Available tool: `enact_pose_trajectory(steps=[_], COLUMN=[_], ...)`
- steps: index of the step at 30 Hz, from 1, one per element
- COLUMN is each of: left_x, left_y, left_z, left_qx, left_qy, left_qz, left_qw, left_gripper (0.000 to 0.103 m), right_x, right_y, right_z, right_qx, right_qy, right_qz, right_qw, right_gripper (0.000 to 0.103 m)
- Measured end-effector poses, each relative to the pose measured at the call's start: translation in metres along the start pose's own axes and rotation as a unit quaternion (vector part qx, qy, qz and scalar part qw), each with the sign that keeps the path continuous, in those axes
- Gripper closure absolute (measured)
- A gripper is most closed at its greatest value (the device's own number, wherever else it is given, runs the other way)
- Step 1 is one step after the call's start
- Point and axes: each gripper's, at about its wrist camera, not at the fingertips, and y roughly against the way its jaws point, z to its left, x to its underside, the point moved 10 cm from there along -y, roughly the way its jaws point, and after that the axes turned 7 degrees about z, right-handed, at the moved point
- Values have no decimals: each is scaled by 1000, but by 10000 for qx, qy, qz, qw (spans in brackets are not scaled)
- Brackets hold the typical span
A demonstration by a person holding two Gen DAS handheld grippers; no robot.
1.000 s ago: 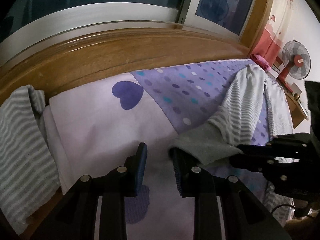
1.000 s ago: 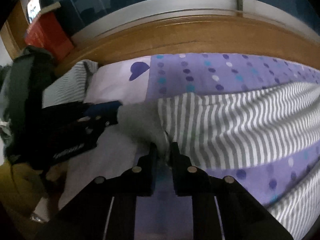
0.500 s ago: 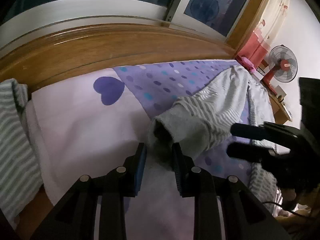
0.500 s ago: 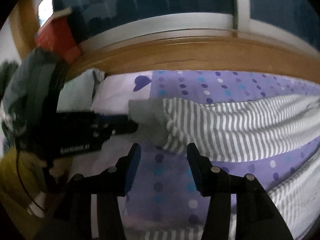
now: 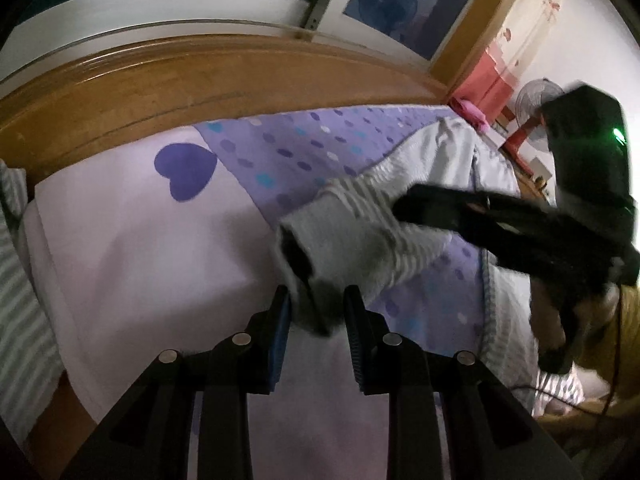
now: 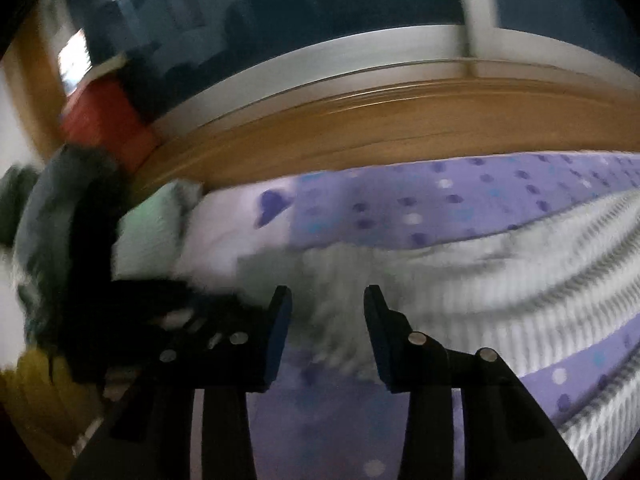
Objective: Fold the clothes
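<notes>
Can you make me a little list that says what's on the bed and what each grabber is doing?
bed cover: purple sheet with dots and a heart
clothes: grey striped garment lying across the sheet
cuff: plain grey cuff, raised off the sheet
left gripper: jaws shut on the cuff
right gripper: jaws closing, stripes between them, not pinched
behind the bed: wooden frame and a window
far corner: red fan

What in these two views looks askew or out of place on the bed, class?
The striped sleeve lies crooked across the dotted sheet, its grey cuff bunched between the left tool's fingers. A second striped garment is crumpled at the bed's left edge. Nothing looks spilled or damaged.
</notes>
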Motion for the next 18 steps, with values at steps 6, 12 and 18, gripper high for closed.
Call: enact_pose_trajectory(steps=[6, 12, 18], left_x=[6, 10, 10], left_y=[14, 30, 33], left_z=[-2, 3, -20], left_qx=[-42, -19, 382], left_qy=[105, 209, -106], left_qz=[-108, -226, -297], left_qw=[9999, 9995, 9988], left_gripper=[78, 78, 78], right_x=[5, 36, 46], right_y=[-16, -25, -23], right_z=[3, 16, 13], right_qx=[286, 220, 68], right_qy=[445, 828, 690], right_qz=[285, 673, 695], right_qw=[9982, 9940, 9952], right_gripper=[72, 80, 80])
